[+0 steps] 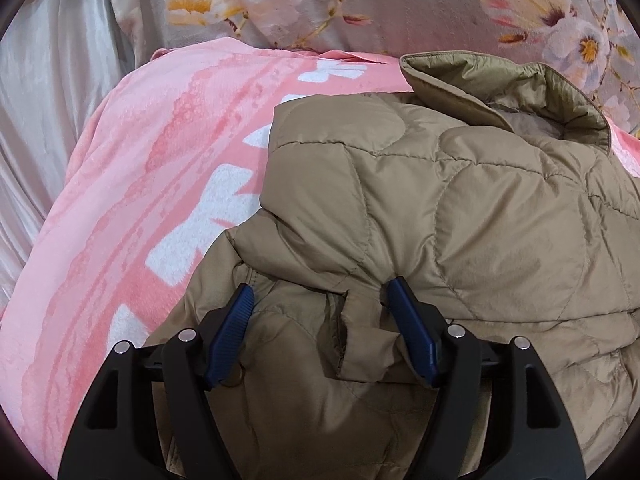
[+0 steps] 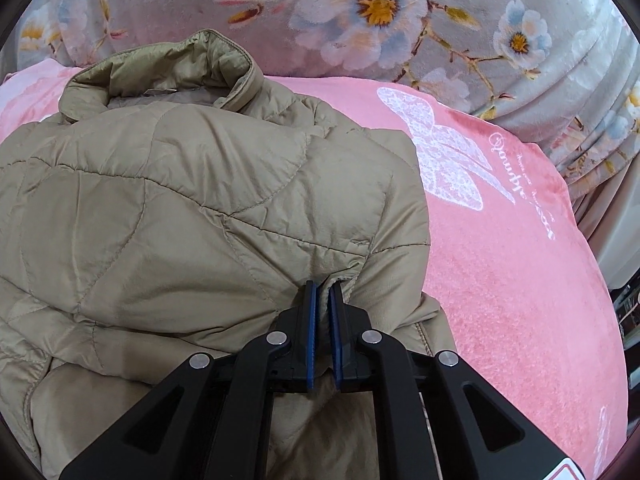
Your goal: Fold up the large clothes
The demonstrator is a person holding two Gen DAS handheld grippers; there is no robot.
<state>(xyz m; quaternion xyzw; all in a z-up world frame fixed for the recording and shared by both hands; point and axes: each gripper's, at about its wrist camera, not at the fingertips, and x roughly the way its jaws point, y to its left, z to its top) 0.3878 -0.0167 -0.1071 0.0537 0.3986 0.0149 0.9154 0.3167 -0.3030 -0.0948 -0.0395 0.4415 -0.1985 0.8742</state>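
A tan quilted jacket (image 1: pixel 460 208) lies on a pink blanket (image 1: pixel 160 168), collar at the far end. It also shows in the right wrist view (image 2: pixel 180 208). My left gripper (image 1: pixel 320 292) is open, its blue pads (image 1: pixel 232 332) standing on either side of a bunched fold at the jacket's near left edge. My right gripper (image 2: pixel 323 292) is shut on a thin fold of the jacket's near right edge, where the sleeve is folded over the body.
The pink blanket (image 2: pixel 500 260) has a white butterfly print and covers a bed. A grey floral quilt (image 2: pixel 400 20) is heaped behind the jacket and shows in the left wrist view (image 1: pixel 360 4). A pale satin curtain (image 1: pixel 48 100) hangs at the left.
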